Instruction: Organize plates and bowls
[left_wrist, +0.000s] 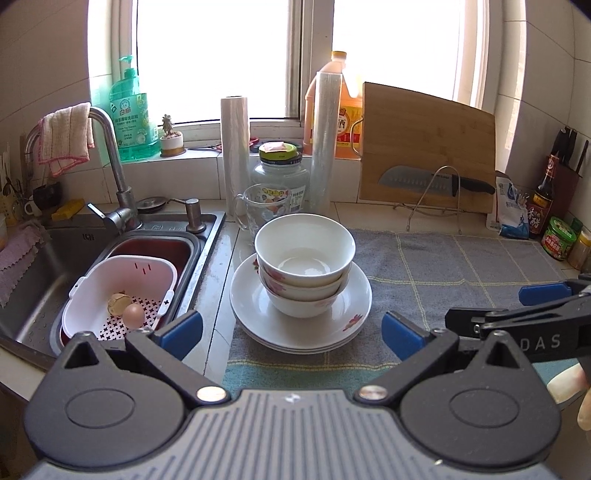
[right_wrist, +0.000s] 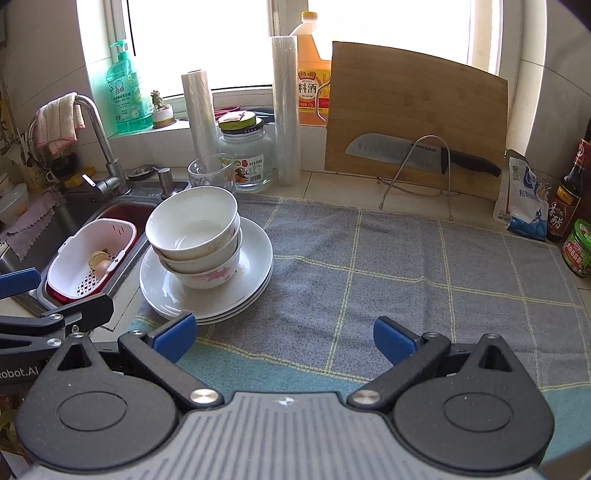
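Fingers apart, both grippers; bowls (left_wrist: 304, 266) on plates (left_wrist: 301, 317); fingertip (left_wrist: 567, 384) only left view.

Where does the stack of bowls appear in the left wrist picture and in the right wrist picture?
Left wrist view: the stack of bowls sits near the centre, on the plates.
Right wrist view: the stack of bowls sits left of centre, on the same plates.
Shared landmark: the glass jar behind the stack.
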